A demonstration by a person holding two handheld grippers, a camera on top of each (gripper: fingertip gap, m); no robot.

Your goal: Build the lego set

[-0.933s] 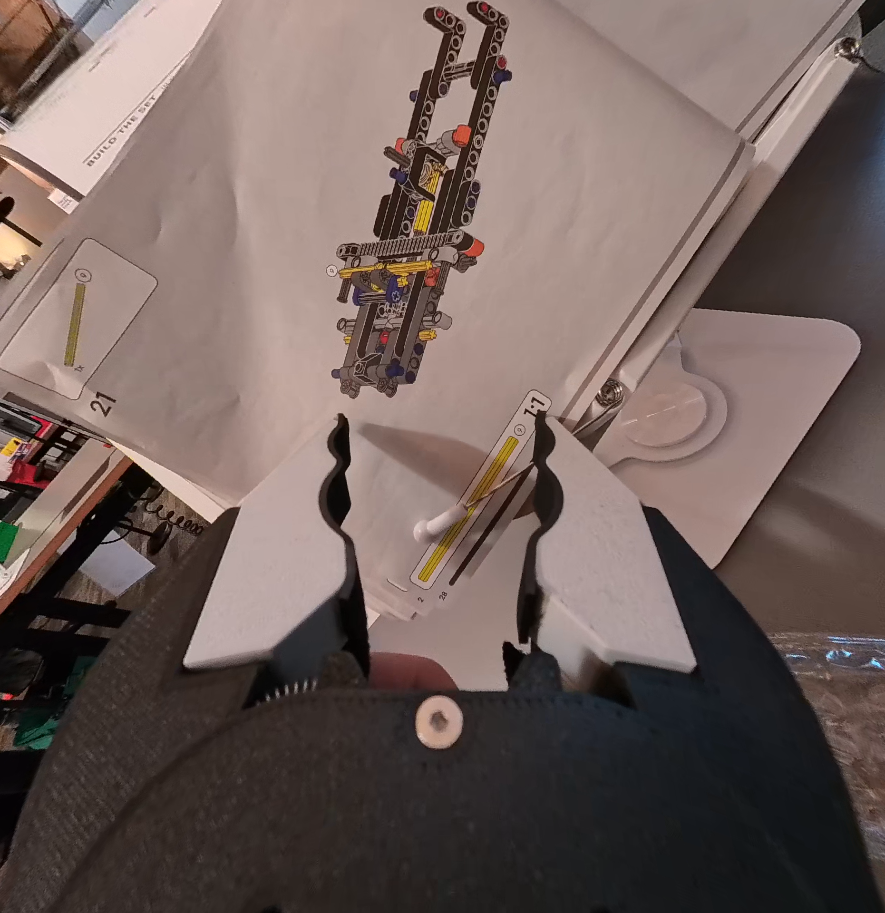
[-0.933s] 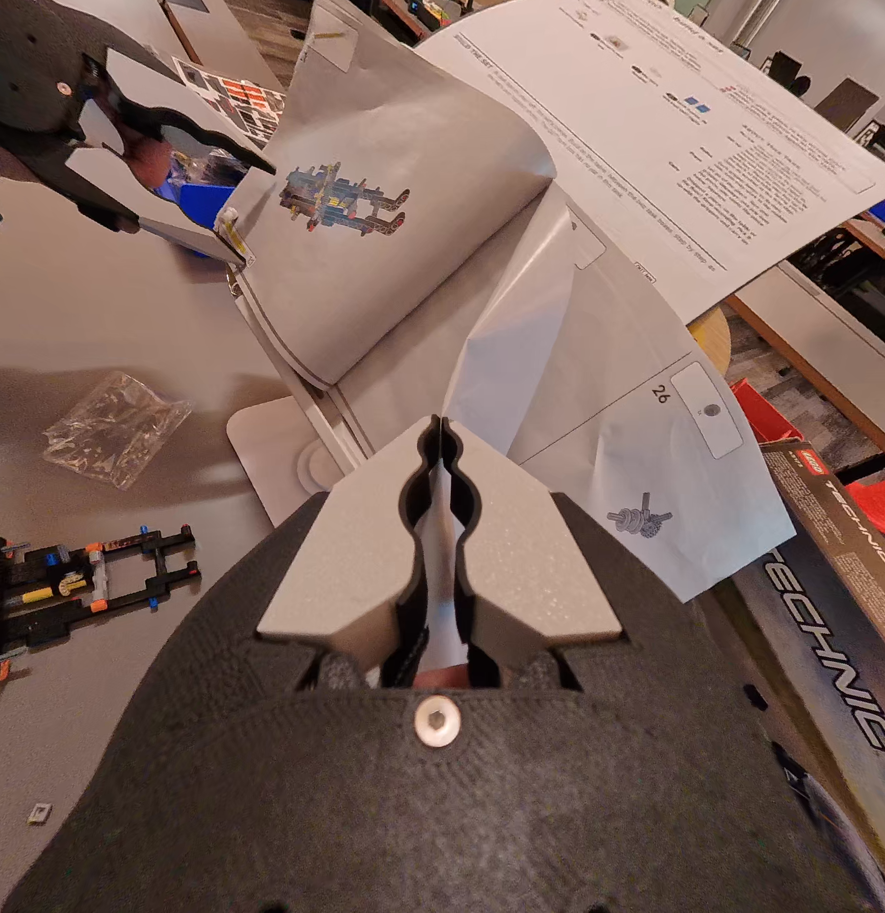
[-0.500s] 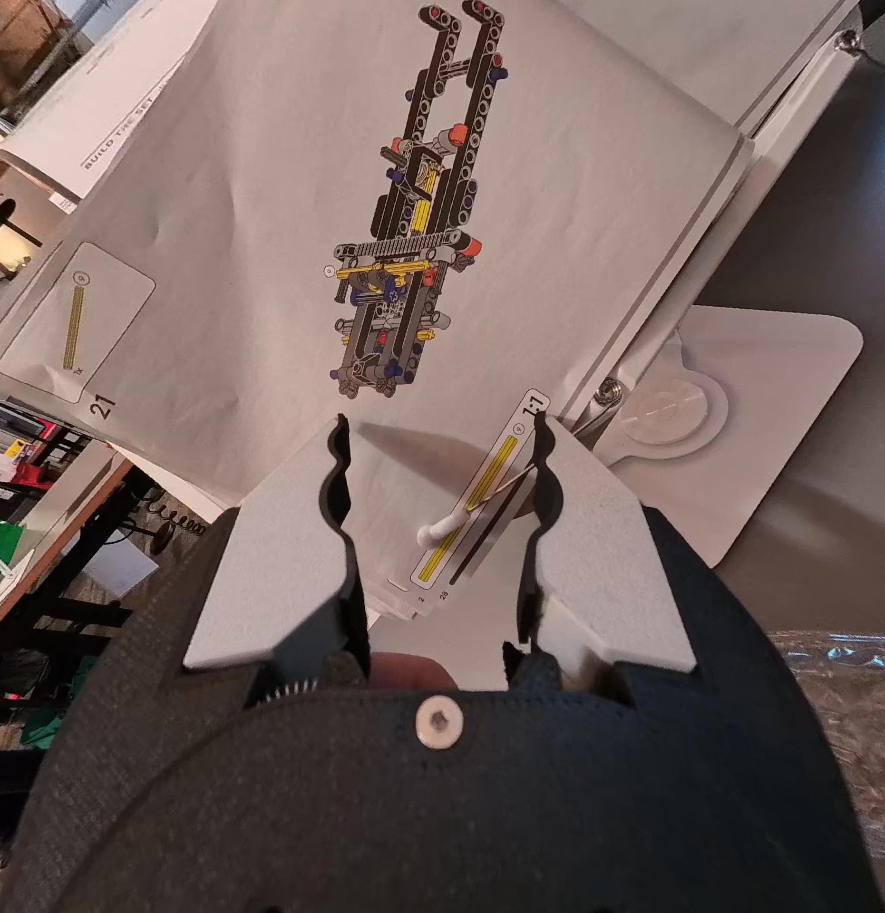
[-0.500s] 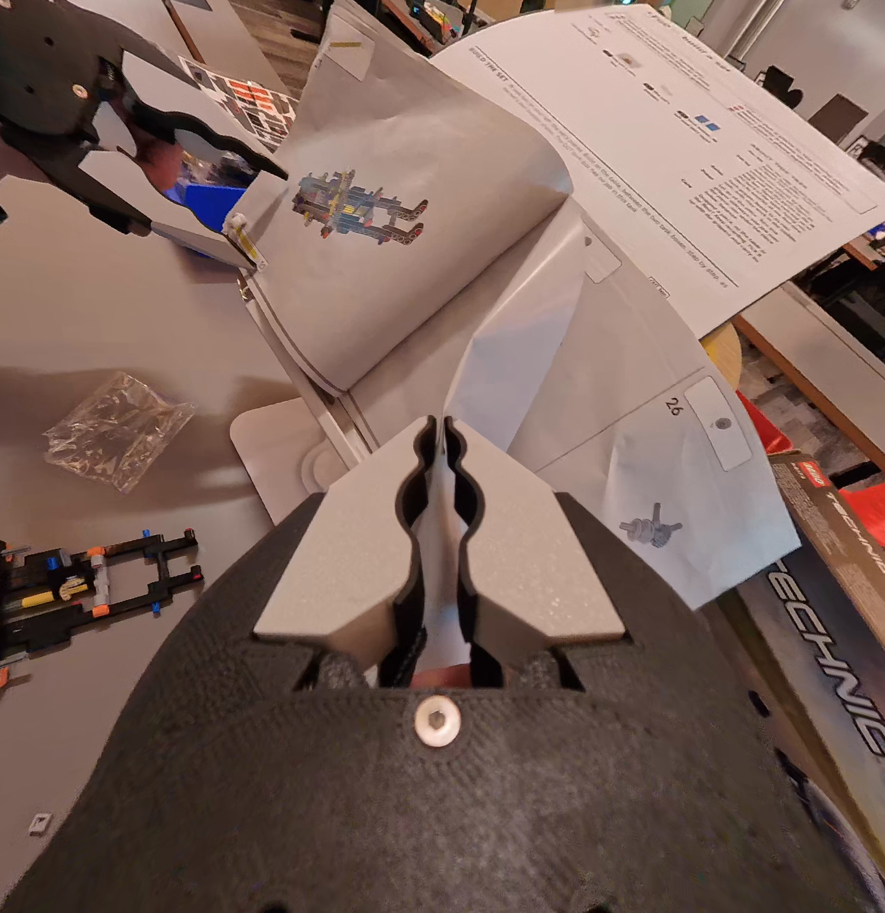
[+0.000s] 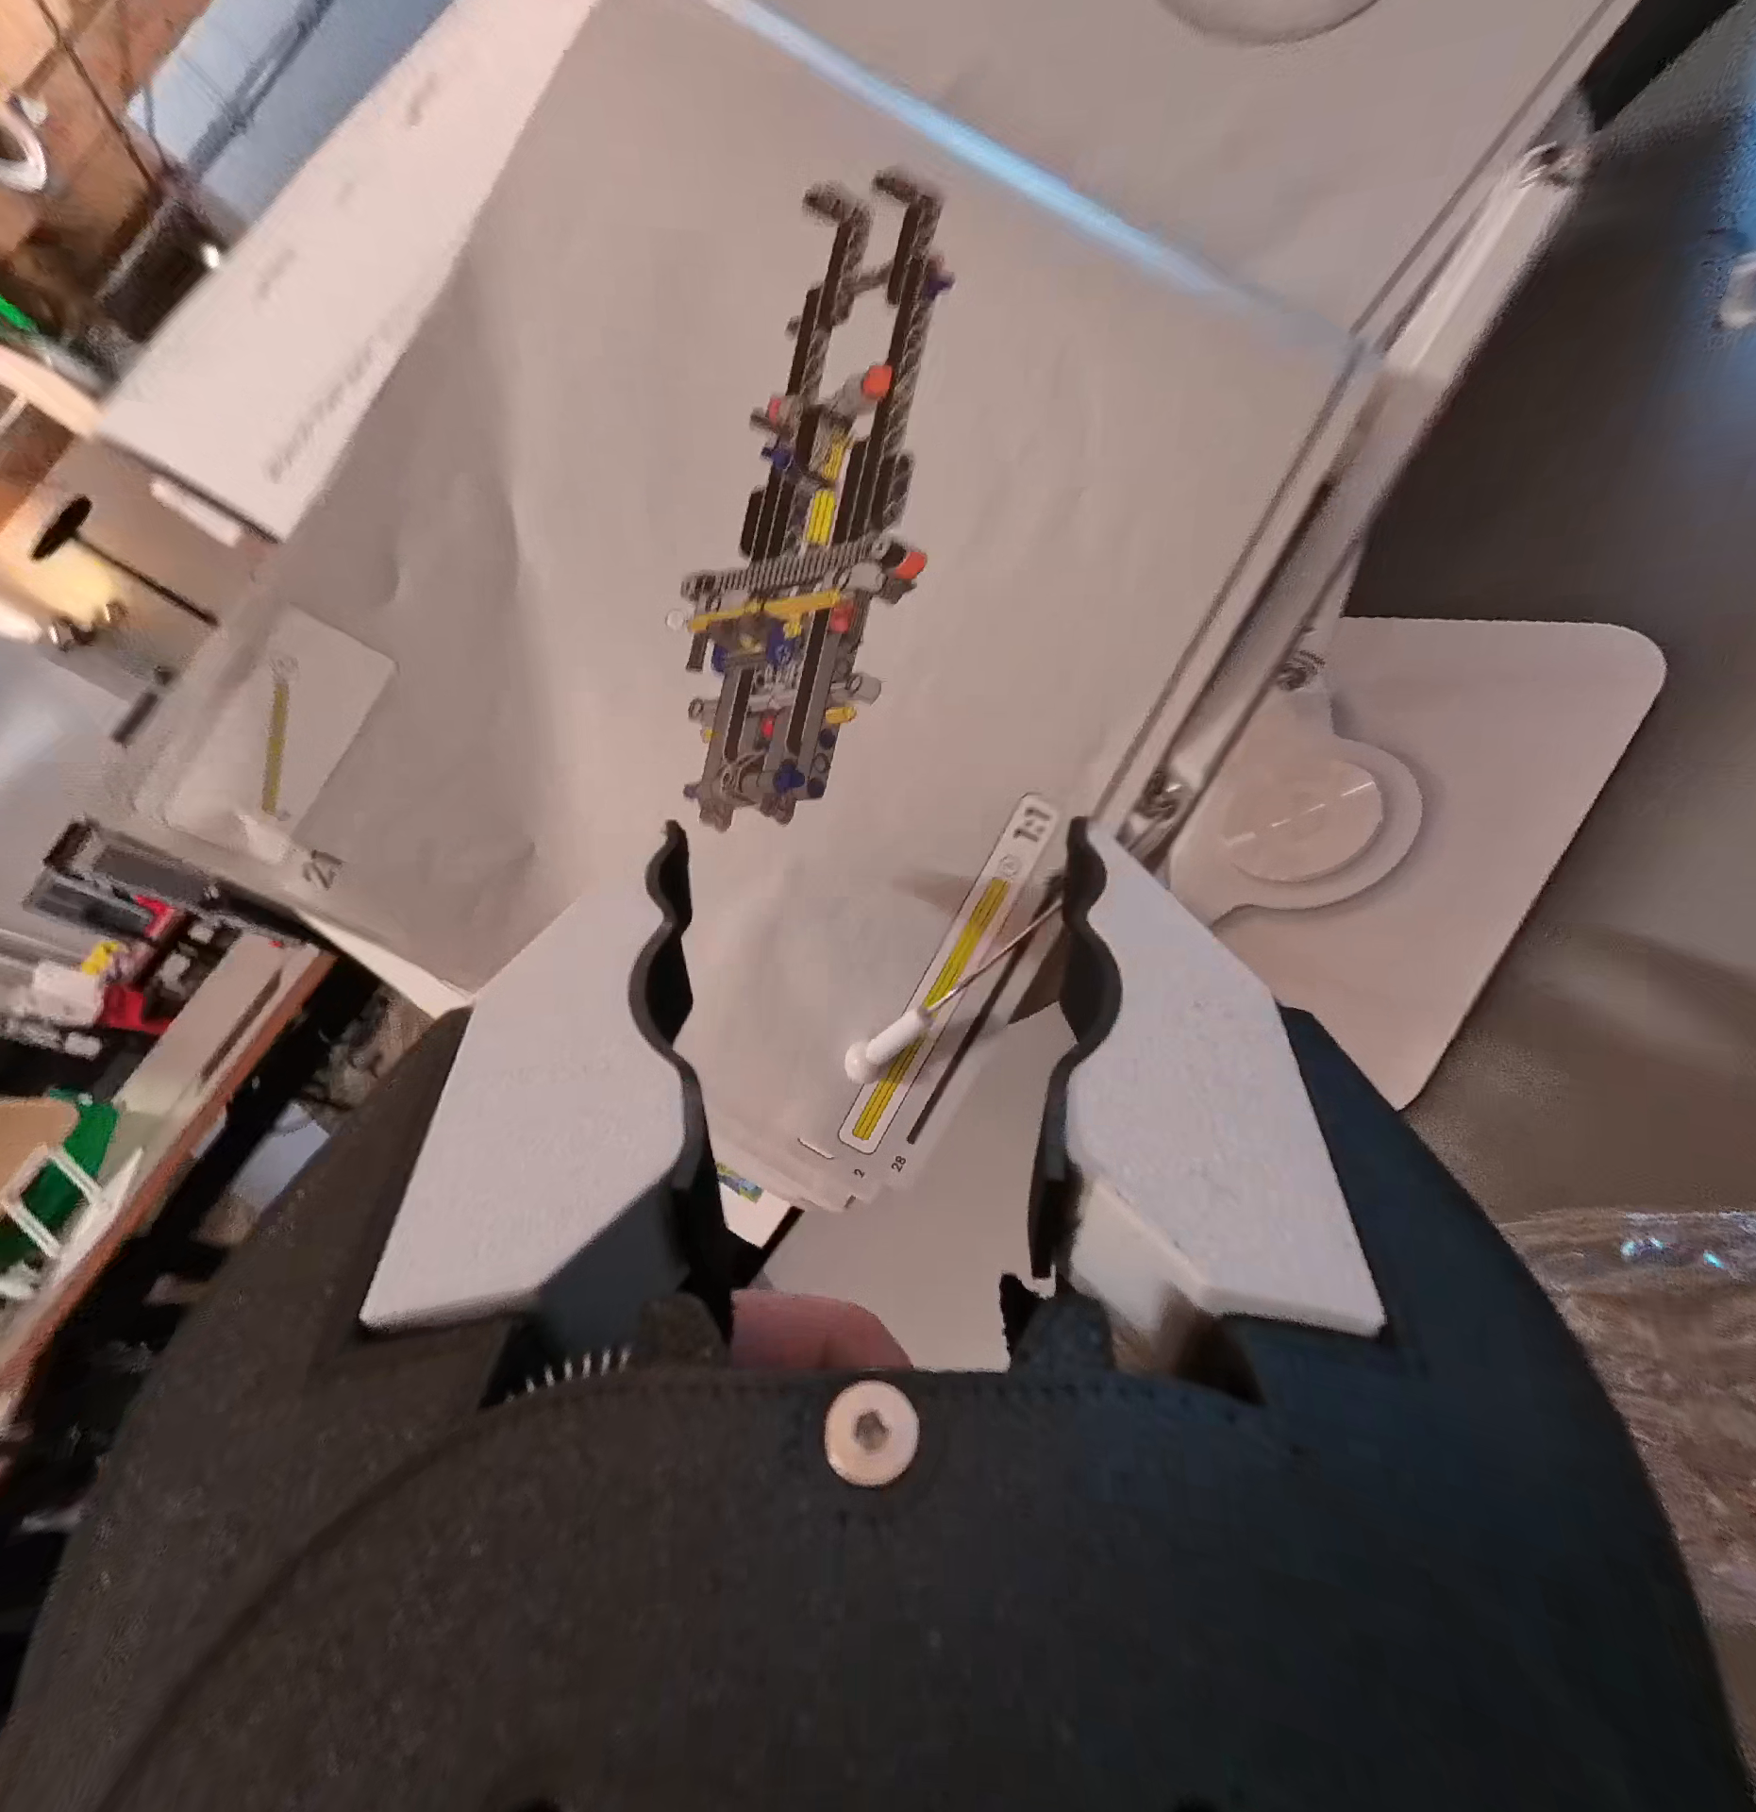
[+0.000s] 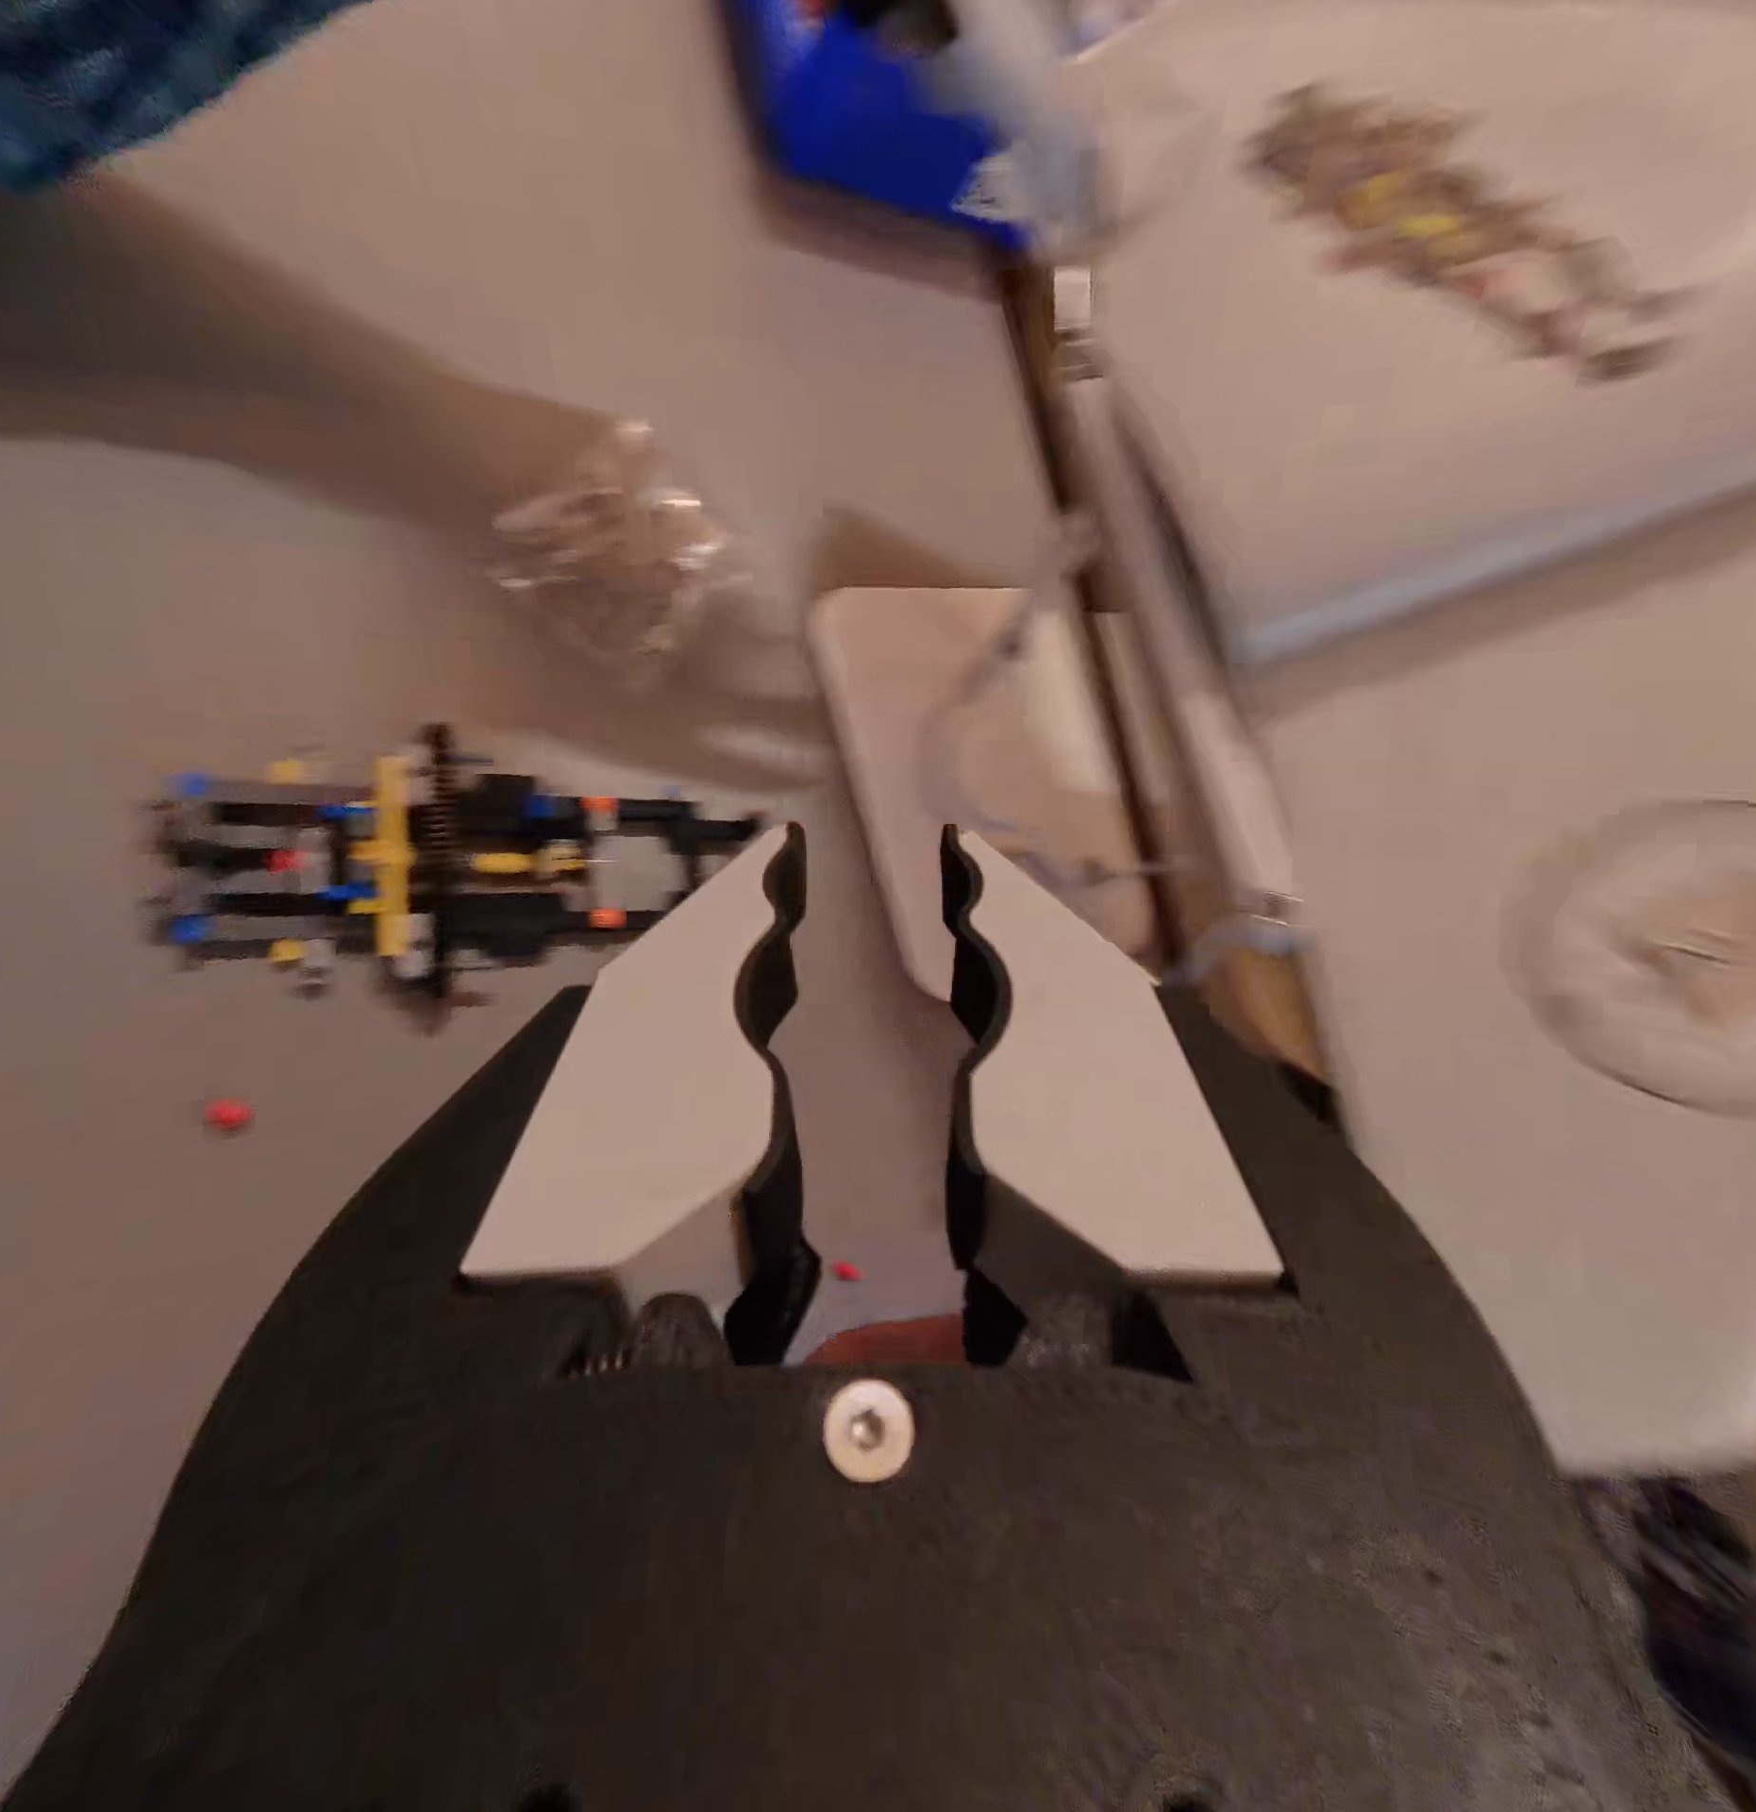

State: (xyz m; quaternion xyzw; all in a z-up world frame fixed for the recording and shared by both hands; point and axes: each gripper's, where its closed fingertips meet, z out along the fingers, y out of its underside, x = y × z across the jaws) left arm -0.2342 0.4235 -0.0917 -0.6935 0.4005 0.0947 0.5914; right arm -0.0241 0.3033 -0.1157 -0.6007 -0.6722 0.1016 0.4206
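The instruction booklet (image 5: 1001,510) stands open on a white book stand (image 5: 1501,784), its page showing a black and yellow chassis drawing. My left gripper (image 5: 874,863) is open and empty, its fingers on either side of the page's lower corner and the stand's wire page holder (image 5: 893,1044). In the blurred right wrist view my right gripper (image 6: 869,863) is open and empty above the grey table. The partly built black, yellow and blue lego chassis (image 6: 432,873) lies on the table to its left. The booklet (image 6: 1442,343) and stand base (image 6: 942,745) are ahead on the right.
A crumpled clear plastic bag (image 6: 609,549) lies beyond the chassis and shows at the right edge of the left wrist view (image 5: 1677,1373). A blue bin (image 6: 854,127) stands at the back. A small red piece (image 6: 229,1114) lies loose on the table. Shelves and clutter are beyond the table's left edge (image 5: 119,1128).
My right gripper has let go of the booklet page, opened, and swung quickly left and down toward the table and chassis. My left gripper stays open at the page corner.
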